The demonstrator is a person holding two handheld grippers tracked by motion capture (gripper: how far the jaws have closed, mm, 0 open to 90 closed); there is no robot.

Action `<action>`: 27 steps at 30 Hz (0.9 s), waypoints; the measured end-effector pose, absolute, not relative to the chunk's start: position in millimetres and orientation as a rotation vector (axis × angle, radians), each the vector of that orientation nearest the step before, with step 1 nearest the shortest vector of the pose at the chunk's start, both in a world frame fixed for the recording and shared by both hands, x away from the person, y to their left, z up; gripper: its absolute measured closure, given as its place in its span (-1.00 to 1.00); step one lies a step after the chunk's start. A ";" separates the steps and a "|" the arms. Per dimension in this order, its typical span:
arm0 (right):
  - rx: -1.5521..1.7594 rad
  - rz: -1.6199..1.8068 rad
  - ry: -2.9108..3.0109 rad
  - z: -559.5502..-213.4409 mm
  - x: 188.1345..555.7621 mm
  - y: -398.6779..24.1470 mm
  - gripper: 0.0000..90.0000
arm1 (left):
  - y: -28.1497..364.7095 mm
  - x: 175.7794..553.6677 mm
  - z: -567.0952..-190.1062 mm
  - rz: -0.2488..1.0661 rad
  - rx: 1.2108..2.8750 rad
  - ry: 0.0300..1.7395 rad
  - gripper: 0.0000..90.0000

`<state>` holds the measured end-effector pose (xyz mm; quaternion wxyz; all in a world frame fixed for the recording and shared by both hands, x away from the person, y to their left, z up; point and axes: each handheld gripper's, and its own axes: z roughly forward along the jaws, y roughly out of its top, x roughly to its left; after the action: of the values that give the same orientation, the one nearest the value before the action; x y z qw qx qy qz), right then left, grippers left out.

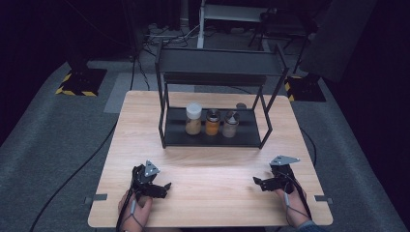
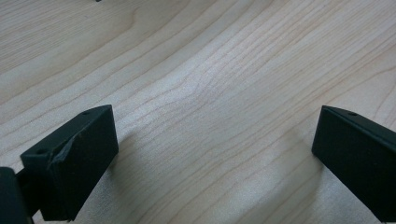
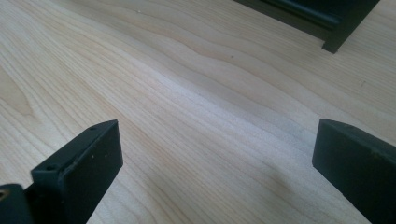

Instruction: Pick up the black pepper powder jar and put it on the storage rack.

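Observation:
A black two-tier metal rack (image 1: 217,72) stands at the back middle of the wooden table (image 1: 208,164). On its lower shelf stand three spice jars: a white-lidded jar (image 1: 193,119) with tan powder, an orange-filled jar (image 1: 212,123) and a pale jar (image 1: 230,124). My left gripper (image 1: 164,190) rests low near the front left edge, open, with bare wood between its jaws (image 2: 215,140). My right gripper (image 1: 258,183) sits at the front right, open too, jaws wide over bare wood (image 3: 215,154). A foot of the rack (image 3: 336,44) shows in the right gripper view.
The rack's top shelf (image 1: 220,62) holds nothing I can see. Grey carpet (image 1: 43,140) surrounds the table, with cables (image 1: 72,169) on the floor at left. Black stand bases with yellow striped tape (image 1: 80,82) sit at the back corners.

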<state>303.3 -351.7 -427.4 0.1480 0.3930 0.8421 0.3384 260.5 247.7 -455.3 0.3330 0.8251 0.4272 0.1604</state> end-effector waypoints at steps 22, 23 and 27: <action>1.107 0.994 2.378 -455.1 292.7 -361.0 -1.00 | 247.7 260.5 -455.4 0.419 2.155 1.116 -1.00; 1.108 0.994 2.377 -455.1 292.5 -360.7 -1.00 | 247.7 260.5 -455.4 0.419 2.155 1.116 -1.00; 1.112 0.993 2.375 -455.0 292.1 -360.2 -1.00 | 247.7 260.5 -455.4 0.419 2.155 1.115 -1.00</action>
<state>292.1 -360.2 -455.0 0.1679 0.3910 0.8349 0.3490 260.5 247.7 -455.4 0.3330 0.8252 0.4271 0.1605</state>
